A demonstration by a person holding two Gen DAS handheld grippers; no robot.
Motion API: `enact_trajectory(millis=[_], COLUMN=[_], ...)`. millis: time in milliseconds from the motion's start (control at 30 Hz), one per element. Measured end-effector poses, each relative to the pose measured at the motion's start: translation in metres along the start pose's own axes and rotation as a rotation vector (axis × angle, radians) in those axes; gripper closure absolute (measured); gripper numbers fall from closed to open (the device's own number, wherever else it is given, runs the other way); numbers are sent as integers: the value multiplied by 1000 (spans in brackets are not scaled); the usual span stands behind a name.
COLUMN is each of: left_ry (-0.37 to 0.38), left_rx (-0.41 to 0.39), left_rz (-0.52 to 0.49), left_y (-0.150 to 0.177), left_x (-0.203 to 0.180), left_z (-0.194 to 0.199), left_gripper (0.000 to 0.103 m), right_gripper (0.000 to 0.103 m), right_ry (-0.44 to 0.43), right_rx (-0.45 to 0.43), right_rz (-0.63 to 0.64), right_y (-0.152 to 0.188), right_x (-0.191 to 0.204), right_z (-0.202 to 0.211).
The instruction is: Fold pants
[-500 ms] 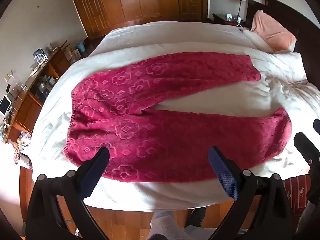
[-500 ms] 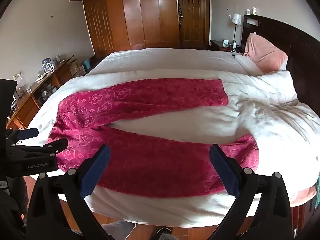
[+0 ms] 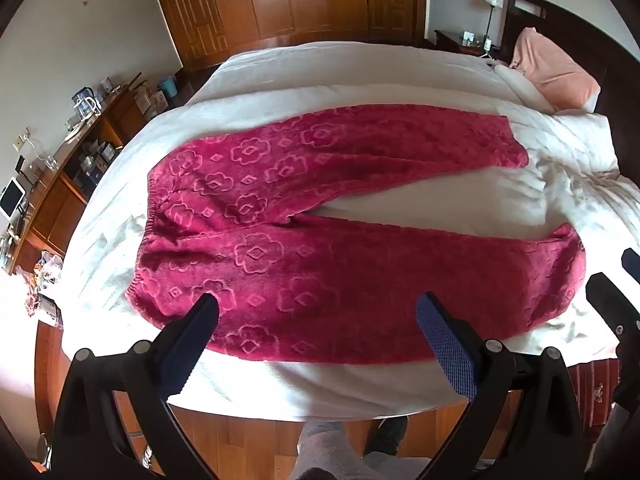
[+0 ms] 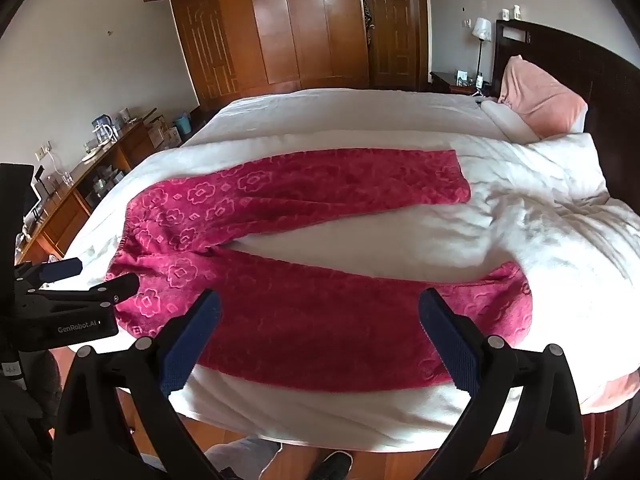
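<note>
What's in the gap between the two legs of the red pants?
Only bare white bedding lies between the two legs of the red pants; nothing rests in that wedge. It shows in both wrist views, widening from the crotch toward the cuffs.

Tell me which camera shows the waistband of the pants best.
The left wrist view: the waistband of the pants lies unobstructed. In the right wrist view the left gripper overlaps its near end.

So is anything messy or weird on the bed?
Nothing is really wrong. The pink pants lie flat on the white bed, legs spread apart in a V and not yet folded. The duvet near the pillow is rumpled.
</note>
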State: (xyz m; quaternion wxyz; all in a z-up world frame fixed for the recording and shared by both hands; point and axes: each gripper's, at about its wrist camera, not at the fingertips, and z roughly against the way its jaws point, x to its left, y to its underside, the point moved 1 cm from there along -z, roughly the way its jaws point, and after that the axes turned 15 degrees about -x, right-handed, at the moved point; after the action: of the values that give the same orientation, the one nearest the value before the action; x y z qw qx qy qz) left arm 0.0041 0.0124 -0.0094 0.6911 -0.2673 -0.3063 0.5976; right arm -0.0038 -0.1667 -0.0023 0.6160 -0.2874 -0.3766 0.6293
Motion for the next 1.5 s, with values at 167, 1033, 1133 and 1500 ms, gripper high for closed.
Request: enact_trajectory(millis=[167, 1033, 1133, 1500], left_ry=[1, 5, 6, 39], left_rx=[3, 47, 49, 49], left_rz=[0, -22, -24, -59], left_y=[0, 9, 8, 7], left_x=[-1, -24, -29, -53], left_z=[0, -11, -12, -17], left_gripper=[5, 5, 5, 5], right_gripper=[3, 3, 3, 3], right_ry=[-4, -9, -18, -15], right_rx=[4, 51, 54, 67], right_rz=[0, -80, -99, -114], right_y=[2, 19, 21, 26], right_x=[0, -29, -36, -54], right_z=[1, -1, 0, 0])
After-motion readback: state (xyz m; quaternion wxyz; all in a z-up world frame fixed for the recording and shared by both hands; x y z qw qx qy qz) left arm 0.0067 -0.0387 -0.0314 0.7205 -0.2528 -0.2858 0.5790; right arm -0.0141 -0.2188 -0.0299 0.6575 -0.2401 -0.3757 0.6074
